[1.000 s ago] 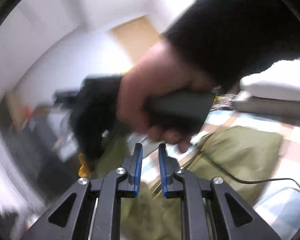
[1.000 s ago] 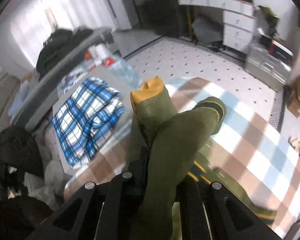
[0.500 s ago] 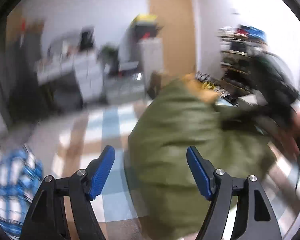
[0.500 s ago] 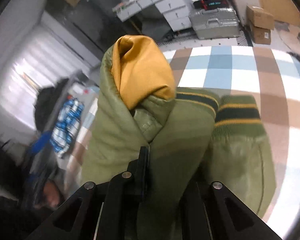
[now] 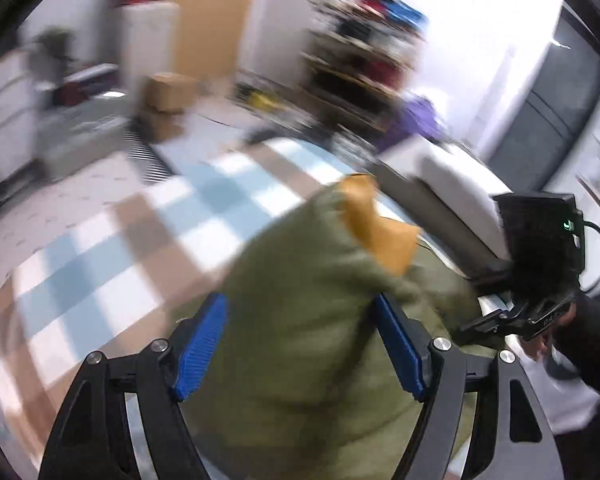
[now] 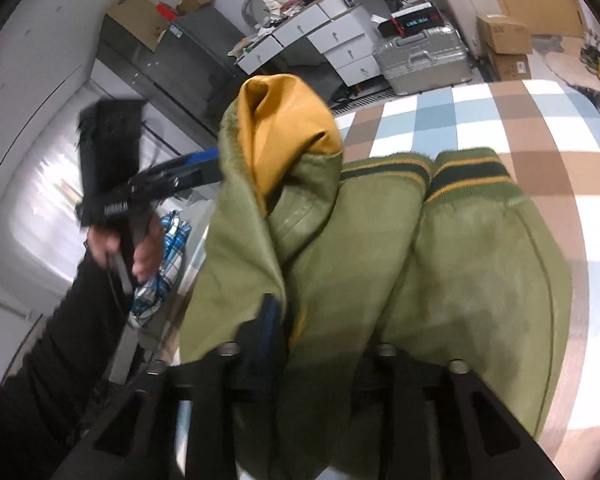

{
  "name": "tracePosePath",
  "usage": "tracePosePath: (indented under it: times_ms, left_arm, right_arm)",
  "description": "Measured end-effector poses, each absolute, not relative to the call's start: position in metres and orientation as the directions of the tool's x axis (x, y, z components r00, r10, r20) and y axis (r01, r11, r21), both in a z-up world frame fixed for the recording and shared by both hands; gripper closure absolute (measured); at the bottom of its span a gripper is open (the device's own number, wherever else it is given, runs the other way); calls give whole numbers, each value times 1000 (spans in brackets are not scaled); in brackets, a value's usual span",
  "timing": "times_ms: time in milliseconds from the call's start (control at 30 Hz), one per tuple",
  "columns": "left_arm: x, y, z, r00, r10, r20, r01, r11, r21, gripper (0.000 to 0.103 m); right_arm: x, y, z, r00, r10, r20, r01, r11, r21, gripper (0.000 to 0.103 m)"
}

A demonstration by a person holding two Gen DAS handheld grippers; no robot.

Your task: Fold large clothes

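An olive green jacket (image 6: 440, 264) with a mustard yellow lining (image 6: 284, 128) and striped cuffs is bunched up over a checked bedspread (image 6: 540, 128). My right gripper (image 6: 320, 320) is shut on the jacket's fabric, which drapes over its fingers and hides them. In the left wrist view the jacket (image 5: 300, 320) rises between the blue pads (image 5: 204, 340) of my left gripper (image 5: 300, 344), which is open wide around it. The left gripper also shows in the right wrist view (image 6: 188, 172), held in a hand to the left of the jacket.
A blue plaid garment (image 6: 168, 248) lies off the bed's left edge. White drawers (image 6: 320, 36), a silver suitcase (image 6: 424, 60) and cardboard boxes (image 6: 504, 36) stand beyond the bed. Pillows (image 5: 456, 196) and cluttered shelves (image 5: 364, 56) are at the right in the left wrist view.
My left gripper opened wide from nearly shut and swung round to face the jacket. My right gripper lifted and turned the bunched jacket over the bedspread.
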State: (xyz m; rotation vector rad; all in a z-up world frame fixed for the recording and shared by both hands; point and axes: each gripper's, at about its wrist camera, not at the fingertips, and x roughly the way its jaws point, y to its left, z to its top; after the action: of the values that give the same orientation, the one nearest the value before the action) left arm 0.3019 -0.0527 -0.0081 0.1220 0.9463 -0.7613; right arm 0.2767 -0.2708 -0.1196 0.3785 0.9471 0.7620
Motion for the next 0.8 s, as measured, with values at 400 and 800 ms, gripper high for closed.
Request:
tracePosePath:
  times_ms: [400, 800]
  left_arm:
    - [331, -101, -38, 152, -465, -872, 774, 605, -188, 34]
    - [290, -61, 21, 250, -459, -853, 644, 736, -207, 60]
  right_arm:
    - [221, -250, -132, 502, 631, -591, -346, 773, 532, 42]
    - [178, -213, -55, 607, 634, -479, -540, 771, 337, 75]
